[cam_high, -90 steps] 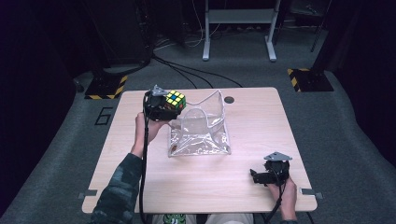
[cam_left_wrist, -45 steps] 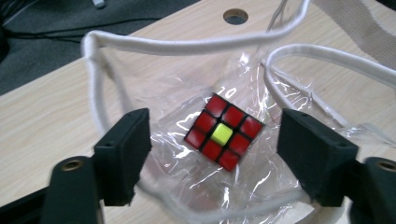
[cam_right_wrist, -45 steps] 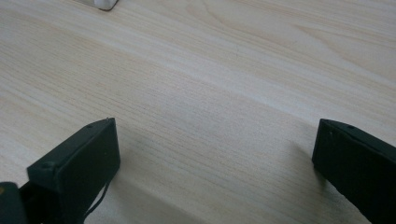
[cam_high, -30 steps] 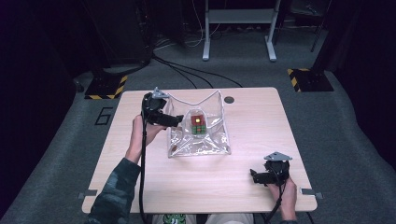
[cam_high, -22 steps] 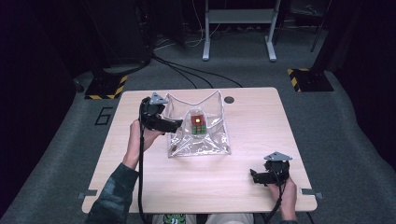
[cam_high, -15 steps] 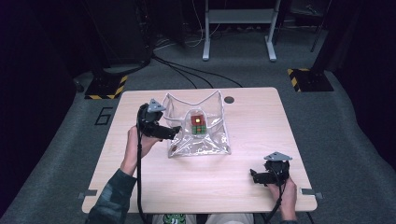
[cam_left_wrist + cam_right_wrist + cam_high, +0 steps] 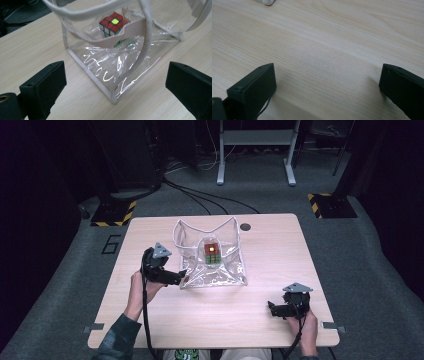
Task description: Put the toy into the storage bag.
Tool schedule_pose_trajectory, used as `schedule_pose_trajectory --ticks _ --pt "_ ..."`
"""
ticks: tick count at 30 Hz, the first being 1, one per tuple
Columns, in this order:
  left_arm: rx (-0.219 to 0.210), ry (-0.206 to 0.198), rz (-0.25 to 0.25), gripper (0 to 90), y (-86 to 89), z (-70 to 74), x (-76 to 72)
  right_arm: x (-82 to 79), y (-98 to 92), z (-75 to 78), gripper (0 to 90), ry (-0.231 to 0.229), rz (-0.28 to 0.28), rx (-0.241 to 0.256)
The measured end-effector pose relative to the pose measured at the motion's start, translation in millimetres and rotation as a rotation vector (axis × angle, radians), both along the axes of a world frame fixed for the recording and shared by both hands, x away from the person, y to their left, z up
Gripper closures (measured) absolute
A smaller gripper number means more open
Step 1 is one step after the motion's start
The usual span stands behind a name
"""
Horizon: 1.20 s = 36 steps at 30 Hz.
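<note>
Jaws of our right gripper (image 7: 272, 309) stand wide apart over bare table near the front right edge, clamping nothing; in the right gripper view they frame only pale wood grain. Our left gripper (image 7: 181, 275) is likewise spread, its black blocky jaws flanking the near left corner of the clear plastic bag (image 7: 220, 270) without closing on it. That bag is glossy, creased film, square-based, edged with off-white fabric binding, and its soft webbing handles (image 7: 147, 32) loop across the left gripper view, partly crossing what lies inside. Within it, toward the far side, sits the puzzle cube (image 7: 212, 252), red tiles uppermost with one yellow centre. The wooden table (image 7: 280, 250) is light, matte and round-cornered, with a dark cable grommet (image 7: 245, 226) beyond the bag. Farther off we see grey carpet, hazard-striped floor plates (image 7: 115, 213), black cables and a metal stand's legs (image 7: 255, 155).
</note>
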State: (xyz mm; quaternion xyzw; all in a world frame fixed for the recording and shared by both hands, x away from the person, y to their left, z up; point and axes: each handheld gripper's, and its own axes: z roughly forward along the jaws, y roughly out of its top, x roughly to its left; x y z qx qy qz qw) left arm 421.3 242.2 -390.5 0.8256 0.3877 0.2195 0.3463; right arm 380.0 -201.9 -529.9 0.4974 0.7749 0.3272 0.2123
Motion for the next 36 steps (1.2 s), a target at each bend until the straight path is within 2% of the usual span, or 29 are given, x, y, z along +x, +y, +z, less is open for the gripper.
schedule_pose_trajectory --ticks 12,17,21,25,34,36 --pt "0.025 0.038 0.044 3.1 22.1 -29.5 -13.8 0.0 0.0 0.0 0.3 0.000 0.000 0.000" --pt "0.016 0.061 0.071 3.1 32.5 -44.2 -18.7 0.0 0.0 0.0 0.3 0.000 0.000 0.000" --pt "0.013 0.068 0.075 3.2 38.5 -56.2 -24.8 0.0 0.0 0.0 0.3 0.000 0.000 0.000" --pt "0.012 0.092 0.085 3.0 45.7 -69.0 -29.5 0.0 0.0 0.0 0.3 0.000 0.000 0.000" --pt "-0.017 0.144 0.144 2.8 64.2 -98.1 -40.1 0.0 0.1 0.0 0.3 -0.001 -0.001 0.000" --pt "-0.019 0.145 0.152 2.8 66.4 -100.7 -40.9 0.0 0.0 0.0 0.3 0.000 0.000 0.000"
